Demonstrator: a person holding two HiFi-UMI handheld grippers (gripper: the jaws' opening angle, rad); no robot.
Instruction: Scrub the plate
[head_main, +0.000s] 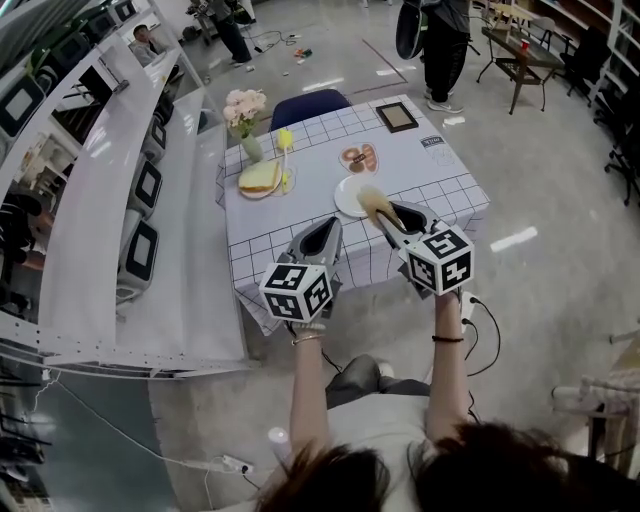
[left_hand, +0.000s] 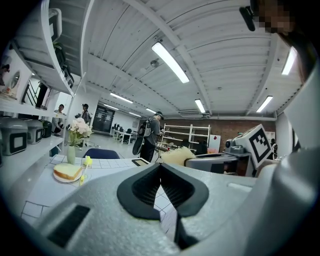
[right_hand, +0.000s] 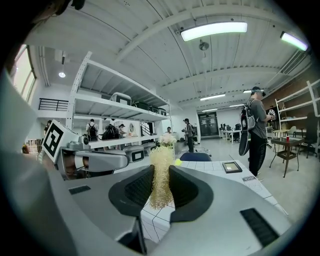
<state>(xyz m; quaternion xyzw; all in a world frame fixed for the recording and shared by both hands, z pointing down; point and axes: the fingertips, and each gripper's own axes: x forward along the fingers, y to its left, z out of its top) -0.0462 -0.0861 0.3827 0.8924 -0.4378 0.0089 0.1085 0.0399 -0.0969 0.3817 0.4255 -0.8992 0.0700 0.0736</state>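
- Right gripper (right_hand: 161, 172): the jaws are clamped on a pale, fibrous scrubber (right_hand: 161, 162). The grip sits low on the bundle, so the loose tuft projects beyond the tips. This is judged deliberate, as it leaves the working end free to rub while the hard jaws stay off the crockery.
- Plate (head_main: 347, 197): it is white and appears empty. It lies flat on the checked table (head_main: 440, 180), near the front edge and right of centre.
- Contact: in the head view the scrubber tuft overlaps the plate's near right rim. Whether it touches the surface or hovers above it cannot be established. The right gripper view does not show the plate.
- Left gripper (left_hand: 160, 167): the jaws are drawn together with nothing between them. In the head view it sits over the table's front edge, left of the plate and apart from it. It is judged to be waiting as the steadying tool, and would need to part its jaws to take the rim.
- Restraint: nothing holds the plate. On cloth and near the edge, it may slide under rubbing pressure.
- Surroundings: the bread (head_main: 260, 178), the vase of flowers (head_main: 247, 120) and the picture frame (head_main: 397, 117) stand further back, well apart from the plate, and pose no obstruction.
- Stage: judged to be the approach or first stroke. No scrubbing contact is confirmed.
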